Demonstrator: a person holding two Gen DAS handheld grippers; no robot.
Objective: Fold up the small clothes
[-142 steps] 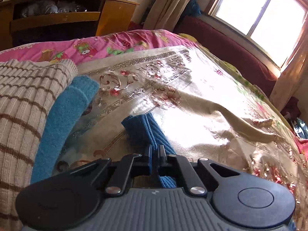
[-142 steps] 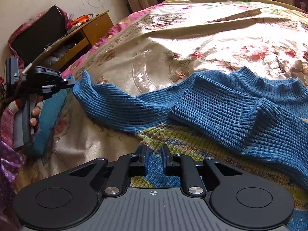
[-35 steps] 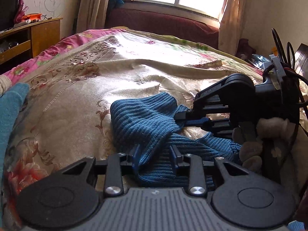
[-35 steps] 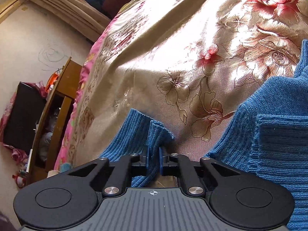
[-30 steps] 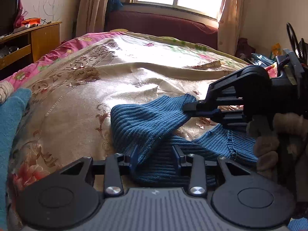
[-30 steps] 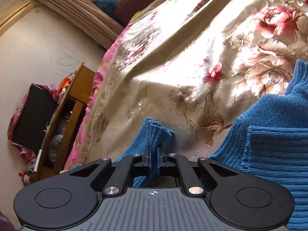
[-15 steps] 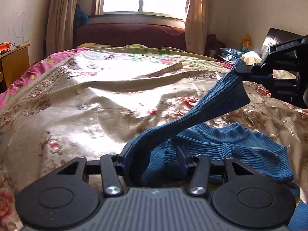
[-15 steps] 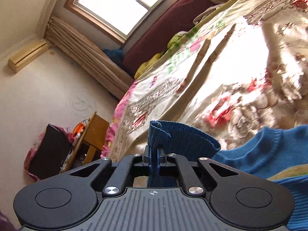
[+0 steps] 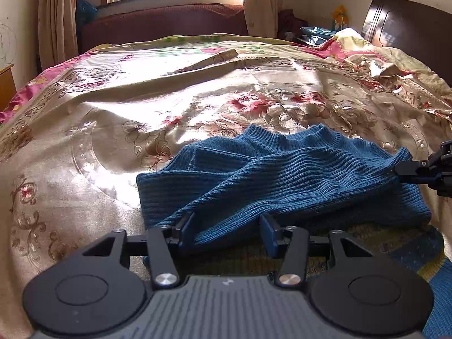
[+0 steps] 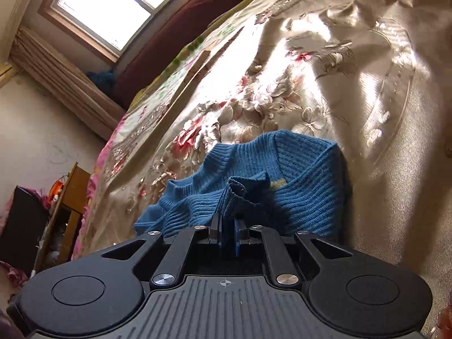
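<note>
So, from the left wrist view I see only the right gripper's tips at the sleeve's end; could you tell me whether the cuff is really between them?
Observer: Yes. The right wrist view shows the cuff bunched up between the two fingers of the right gripper. Its jaws have just been opening a little, and I cannot tell whether the pads press the knit.
Operator: Thank you. Is anything lying on the sweater just past that cuff?
Observer: Nothing loose that I can see. There is only a small yellow patch on the sweater, right beside the cuff.
</note>
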